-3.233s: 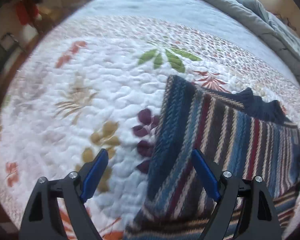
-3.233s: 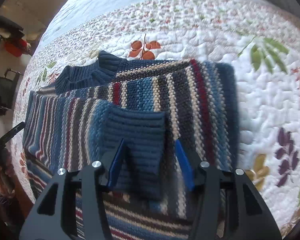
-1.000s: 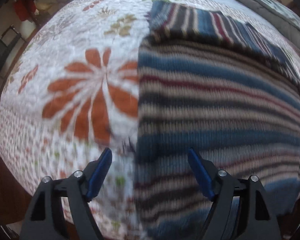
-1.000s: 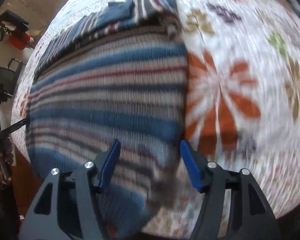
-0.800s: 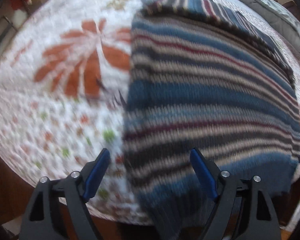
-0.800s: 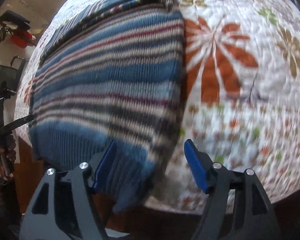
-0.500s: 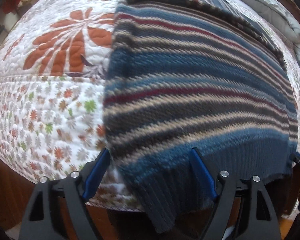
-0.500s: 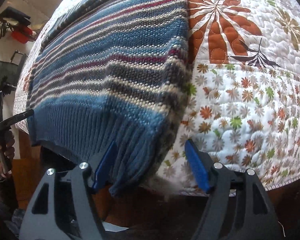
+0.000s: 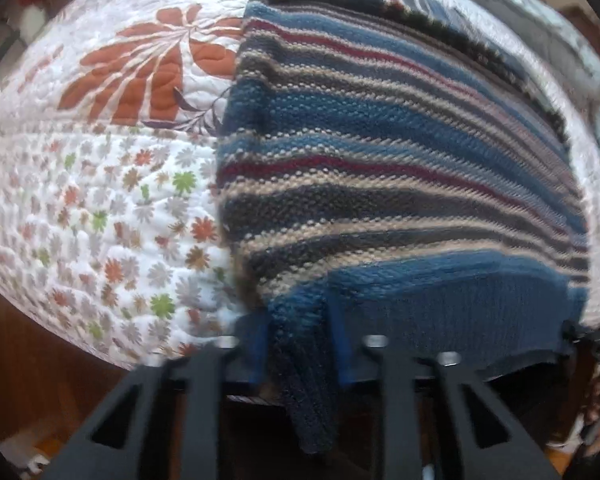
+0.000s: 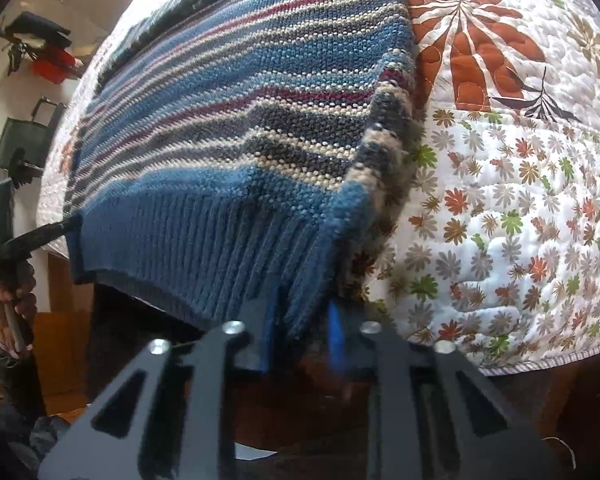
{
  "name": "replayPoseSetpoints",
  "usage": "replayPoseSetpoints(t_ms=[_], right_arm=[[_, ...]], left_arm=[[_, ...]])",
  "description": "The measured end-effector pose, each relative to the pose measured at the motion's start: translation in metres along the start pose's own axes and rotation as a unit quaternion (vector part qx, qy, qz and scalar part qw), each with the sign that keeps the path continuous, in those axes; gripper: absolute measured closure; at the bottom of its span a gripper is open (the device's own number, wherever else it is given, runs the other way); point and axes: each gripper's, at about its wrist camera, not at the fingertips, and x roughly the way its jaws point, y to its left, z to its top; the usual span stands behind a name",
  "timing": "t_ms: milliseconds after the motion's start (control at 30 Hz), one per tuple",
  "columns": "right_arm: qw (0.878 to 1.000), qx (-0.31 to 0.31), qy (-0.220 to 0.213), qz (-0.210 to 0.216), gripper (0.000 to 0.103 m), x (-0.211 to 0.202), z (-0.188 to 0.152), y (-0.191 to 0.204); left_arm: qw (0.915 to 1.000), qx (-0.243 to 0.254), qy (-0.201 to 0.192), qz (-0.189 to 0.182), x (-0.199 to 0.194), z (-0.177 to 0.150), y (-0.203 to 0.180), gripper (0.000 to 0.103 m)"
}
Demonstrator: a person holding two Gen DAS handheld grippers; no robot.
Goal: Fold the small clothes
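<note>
left tool (image 9: 298, 350): clamps sweater (image 9: 400, 168) hem | right tool (image 10: 302, 338): same | quilt (image 9: 100, 208): underneath

Soft daylight brightens the quilt (image 9: 100, 200) without harsh shadows, while both fisheye views bulge strongly toward dark vignetted corners, the left view is motion-blurred throughout, and the right view stays sharper on the sweater (image 10: 220, 140).

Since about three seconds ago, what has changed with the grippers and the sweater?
Both went from the folded sleeves to the hem at the bed's edge. The left hand-held gripper and right hand-held gripper, then open, have shut on the sweater hem corners. The sweater lies on the quilt as before.
</note>
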Motion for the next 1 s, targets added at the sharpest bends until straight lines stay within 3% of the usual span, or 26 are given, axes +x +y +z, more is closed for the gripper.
replayPoseSetpoints(t_ms=[200,300,533,600,667,767,833,933,1000], right_arm=[[0.998,0.002,-0.024,0.066,0.093,-0.029,0.005,-0.004],[0.991,0.014,-0.043,0.122,0.093,-0.051,0.022,-0.006],[0.984,0.048,-0.088,0.144,0.093,-0.080,0.089,-0.021],[0.984,0.061,-0.091,0.139,0.093,-0.078,0.115,-0.032],[0.985,0.081,-0.090,0.126,0.080,-0.071,0.139,-0.039],[0.990,0.080,-0.102,0.055,0.061,-0.065,0.162,-0.045],[0.992,0.066,-0.108,0.022,0.059,-0.067,0.168,-0.044],[0.993,0.037,-0.112,0.000,0.058,-0.076,0.168,-0.039],[0.993,0.014,-0.113,-0.017,0.052,-0.077,0.166,-0.033]], left_arm=[[0.9983,-0.026,-0.007,-0.052,-0.023,0.000,0.010,0.090],[0.9951,-0.035,-0.020,-0.090,-0.042,0.021,0.021,0.091],[0.9918,-0.039,-0.067,-0.102,-0.072,0.072,0.016,0.090],[0.9921,-0.042,-0.069,-0.095,-0.067,0.093,0.014,0.090],[0.9942,-0.037,-0.068,-0.074,-0.053,0.116,0.012,0.082],[0.9950,-0.045,-0.069,-0.055,-0.037,0.134,0.005,0.073],[0.9943,-0.059,-0.083,-0.030,-0.040,0.141,0.012,0.051],[0.9915,-0.045,-0.122,0.008,-0.057,0.141,0.019,0.046],[0.9902,-0.034,-0.134,0.019,-0.063,0.142,0.021,0.044]])
